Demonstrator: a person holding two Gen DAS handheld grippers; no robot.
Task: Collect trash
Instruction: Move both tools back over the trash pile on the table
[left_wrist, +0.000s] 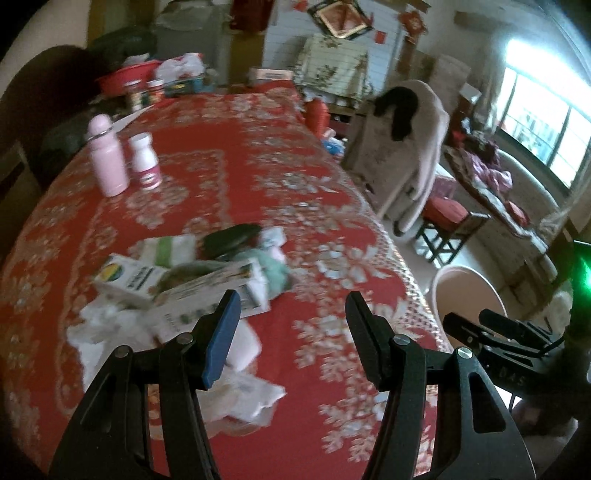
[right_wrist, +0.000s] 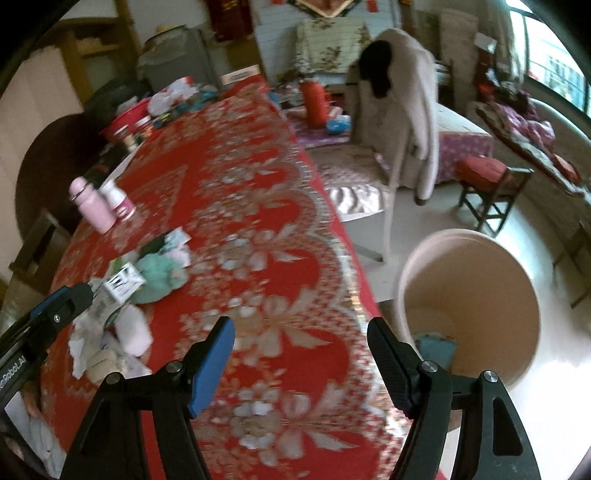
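Note:
A heap of trash lies on the red patterned tablecloth (left_wrist: 229, 173): a white carton (left_wrist: 129, 277), crumpled white tissues (left_wrist: 243, 395), a green wad (left_wrist: 273, 266) and a black flat item (left_wrist: 231, 238). The heap also shows in the right wrist view (right_wrist: 147, 280). My left gripper (left_wrist: 291, 325) is open and empty, just right of the heap's near end. My right gripper (right_wrist: 301, 350) is open and empty over the table's right edge, beside a beige bin (right_wrist: 469, 295) on the floor. The bin holds a blue piece (right_wrist: 436, 350).
A pink bottle (left_wrist: 107, 158) and a white pill bottle (left_wrist: 146, 160) stand at the table's left. Jars, a red basin (left_wrist: 125, 75) and bags crowd the far end. A chair draped with a coat (right_wrist: 402, 122) and a red-cushioned stool (right_wrist: 487, 188) stand right of the table.

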